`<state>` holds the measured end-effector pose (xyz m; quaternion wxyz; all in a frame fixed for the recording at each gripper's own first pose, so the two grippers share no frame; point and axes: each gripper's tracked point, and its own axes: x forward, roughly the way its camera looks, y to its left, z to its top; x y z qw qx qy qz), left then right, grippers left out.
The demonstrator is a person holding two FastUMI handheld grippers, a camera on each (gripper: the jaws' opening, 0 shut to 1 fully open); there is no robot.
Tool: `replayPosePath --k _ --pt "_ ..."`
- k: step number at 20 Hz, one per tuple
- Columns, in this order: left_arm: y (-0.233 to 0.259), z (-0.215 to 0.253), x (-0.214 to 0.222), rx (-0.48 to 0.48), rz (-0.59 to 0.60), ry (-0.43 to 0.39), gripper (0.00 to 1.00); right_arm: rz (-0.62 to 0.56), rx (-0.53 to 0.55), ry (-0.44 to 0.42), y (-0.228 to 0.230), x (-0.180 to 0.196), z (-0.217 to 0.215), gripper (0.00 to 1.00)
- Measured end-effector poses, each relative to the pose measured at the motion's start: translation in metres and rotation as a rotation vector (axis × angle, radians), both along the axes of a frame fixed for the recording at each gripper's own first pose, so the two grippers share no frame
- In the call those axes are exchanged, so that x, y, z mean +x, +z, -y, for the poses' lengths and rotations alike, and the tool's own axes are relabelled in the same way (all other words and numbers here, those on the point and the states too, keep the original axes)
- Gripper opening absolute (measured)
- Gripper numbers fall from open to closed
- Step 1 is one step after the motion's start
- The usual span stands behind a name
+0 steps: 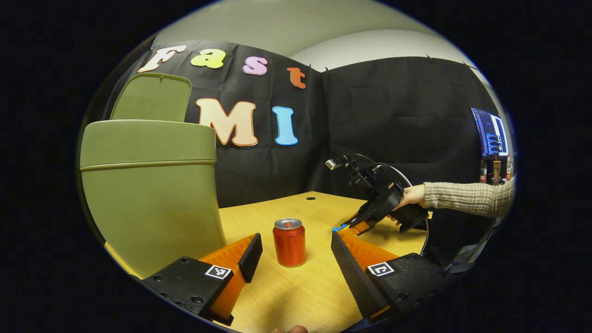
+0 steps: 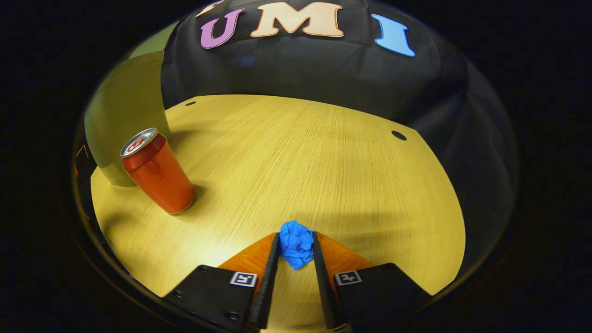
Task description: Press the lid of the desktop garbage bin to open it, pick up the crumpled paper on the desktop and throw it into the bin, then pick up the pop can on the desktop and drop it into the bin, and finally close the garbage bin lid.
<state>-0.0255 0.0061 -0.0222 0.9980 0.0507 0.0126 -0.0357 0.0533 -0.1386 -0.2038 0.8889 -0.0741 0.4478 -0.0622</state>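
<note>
The olive-green bin [image 1: 148,185] stands at the left of the wooden desk with its lid [image 1: 152,97] swung up open; its side [image 2: 125,115] also appears in the right gripper view. A red pop can [image 1: 289,241] stands upright just beyond my open left gripper [image 1: 296,252], between the lines of its two fingers. In the right gripper view the can [image 2: 157,173] is at the left. My right gripper [image 2: 296,243] is shut on the blue crumpled paper [image 2: 296,244] just above the desk. That gripper [image 1: 356,225] shows farther off in the left gripper view, held by a hand [image 1: 409,196].
The wooden desk [image 2: 314,157] has small round holes near its back edge [image 2: 398,135]. A black cloth wall closes the back and right. A lit screen [image 1: 491,132] hangs at the far right, beyond a knitted sleeve [image 1: 467,198].
</note>
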Motion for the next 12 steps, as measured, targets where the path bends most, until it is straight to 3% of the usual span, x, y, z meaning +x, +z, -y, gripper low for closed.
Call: replayPosePath --k 3,6,12 --pt "0.002 0.002 0.000 0.004 0.009 -0.008 0.91 0.013 -0.002 0.015 0.002 0.002 -0.006 0.28" --pt "0.001 0.001 0.000 -0.006 0.004 -0.005 0.91 0.004 -0.005 0.030 0.004 -0.003 -0.011 0.15" --pt "0.000 0.005 -0.001 -0.005 -0.002 -0.011 0.91 0.033 -0.014 0.079 0.028 -0.002 -0.028 0.18"
